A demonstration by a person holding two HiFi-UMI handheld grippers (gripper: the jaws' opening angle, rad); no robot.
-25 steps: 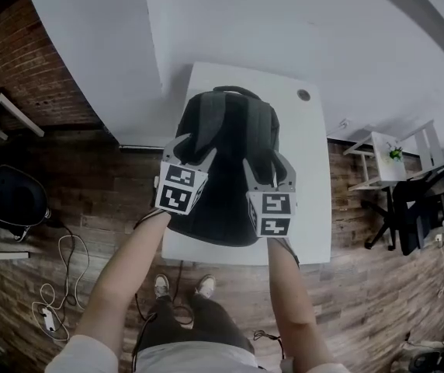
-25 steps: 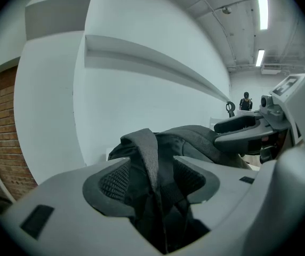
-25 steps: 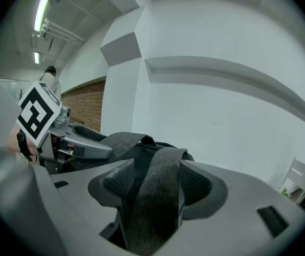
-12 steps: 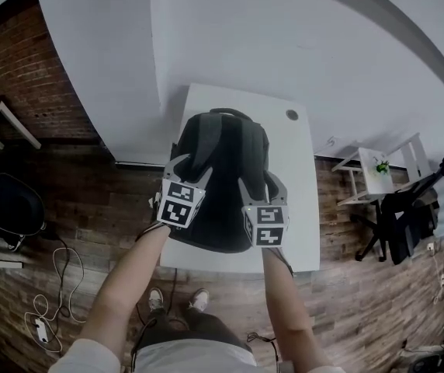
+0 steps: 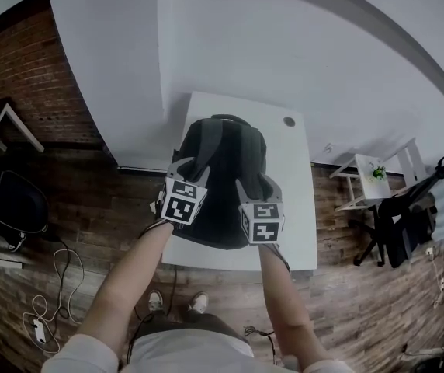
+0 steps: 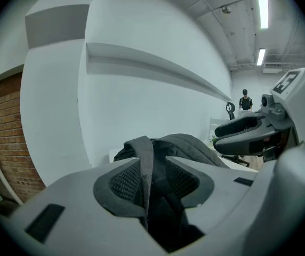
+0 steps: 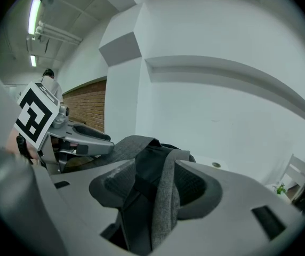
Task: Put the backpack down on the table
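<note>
While the dark grey fabric backpack (image 5: 223,158) is lying over the white rectangular table (image 5: 296,196), its long axis is running straight away from the person, with the top carry handle at the far end and the strap side facing up toward the two grippers. The bag is sitting directly ahead of and between both sets of fingers, so neither hand is nearer than the other; the left gripper (image 5: 193,165) is reaching onto its left half and the right gripper (image 5: 258,183) onto its right half.

In the left gripper view, the jaws have just been closing, and the ribbed black pads (image 6: 123,180) are pinching the grey left shoulder strap (image 6: 144,161), which is running edge-on between them. In the right gripper view, the pads (image 7: 192,185) are likewise clamping the grey right shoulder strap (image 7: 166,191). Whether the bag's full weight is resting on the table is hard to tell from here; judging by the paired grips, both hands are carrying it by its straps.
</note>
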